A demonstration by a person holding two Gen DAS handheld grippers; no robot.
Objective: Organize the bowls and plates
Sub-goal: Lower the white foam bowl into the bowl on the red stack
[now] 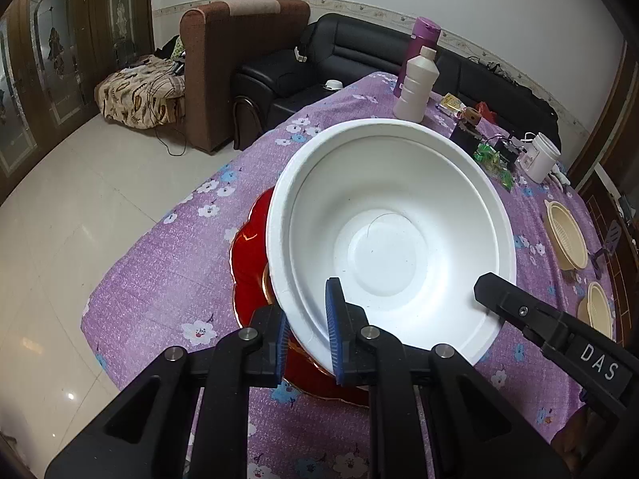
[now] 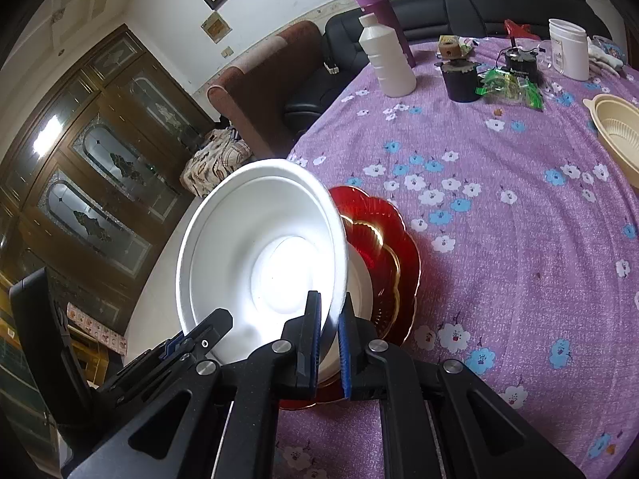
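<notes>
A large white bowl is held tilted above a red scalloped plate with gold trim on the purple flowered tablecloth. My left gripper is shut on the bowl's near rim. My right gripper is shut on the bowl's rim from the other side; its arm shows in the left wrist view. The red plate lies under the bowl, with a white dish partly hidden on it. Two beige bowls sit at the right of the table.
At the table's far end stand a white bottle, a purple flask, a black pot, green wrappers and a white jar. A beige bowl sits right. Sofas stand beyond; the table's left edge drops to tiled floor.
</notes>
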